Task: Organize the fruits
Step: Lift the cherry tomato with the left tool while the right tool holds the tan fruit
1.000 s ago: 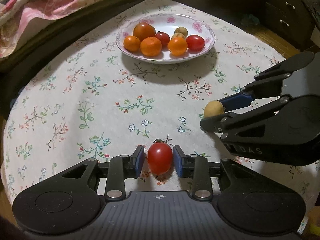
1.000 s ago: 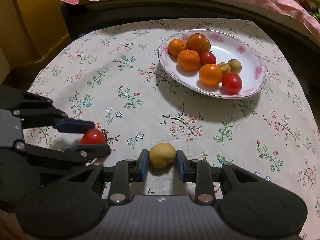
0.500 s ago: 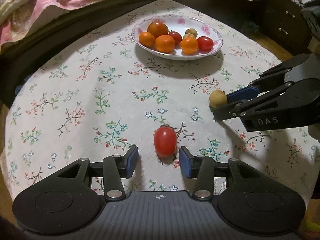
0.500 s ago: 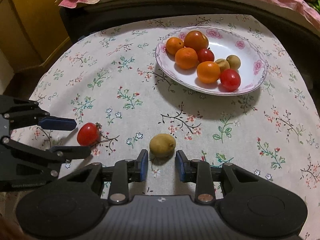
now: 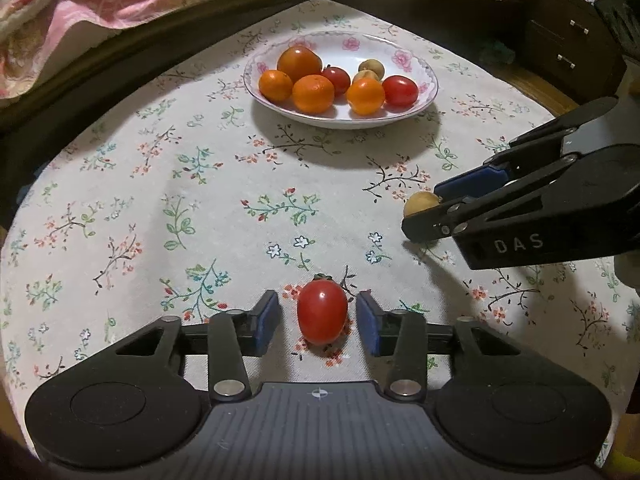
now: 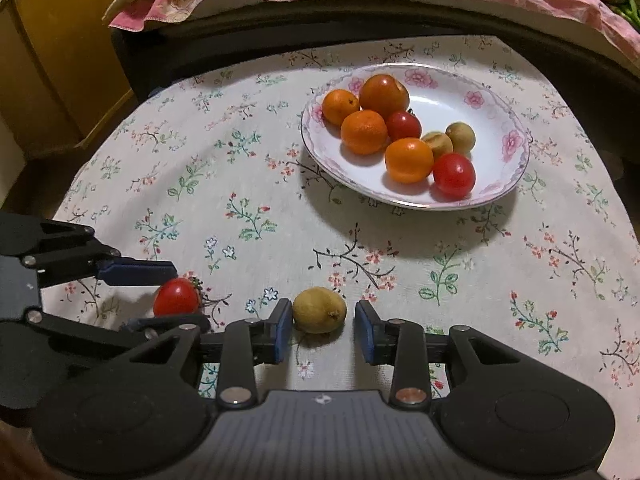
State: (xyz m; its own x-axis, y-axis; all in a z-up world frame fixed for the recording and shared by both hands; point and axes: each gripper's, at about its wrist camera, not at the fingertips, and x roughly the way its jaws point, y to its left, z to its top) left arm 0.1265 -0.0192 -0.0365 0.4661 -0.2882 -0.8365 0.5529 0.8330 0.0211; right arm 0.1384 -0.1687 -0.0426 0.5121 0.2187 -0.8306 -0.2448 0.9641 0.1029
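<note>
Pick-up step judged to be in hand w/ both grippers; left gripper point(image 5: 318, 320) fingers are being held spread, red tomato point(image 5: 322, 313) lying on the tablecloth point(image 5: 200, 200) between them, untouched; right gripper point(image 6: 320, 330) fingers likewise spread round the yellow-brown fruit point(image 6: 319, 310), left pad just about touching it; plate point(image 6: 508, 176) of fruit sitting well apart, farther back; next: both pairs are needing to be closed gently, then lifted toward the plate.

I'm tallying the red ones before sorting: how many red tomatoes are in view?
3. Two lie in the plate: one among the oranges, one at the near rim. The third sits on the tablecloth between the left gripper's open jaws. Others could hide behind the oranges.
</note>
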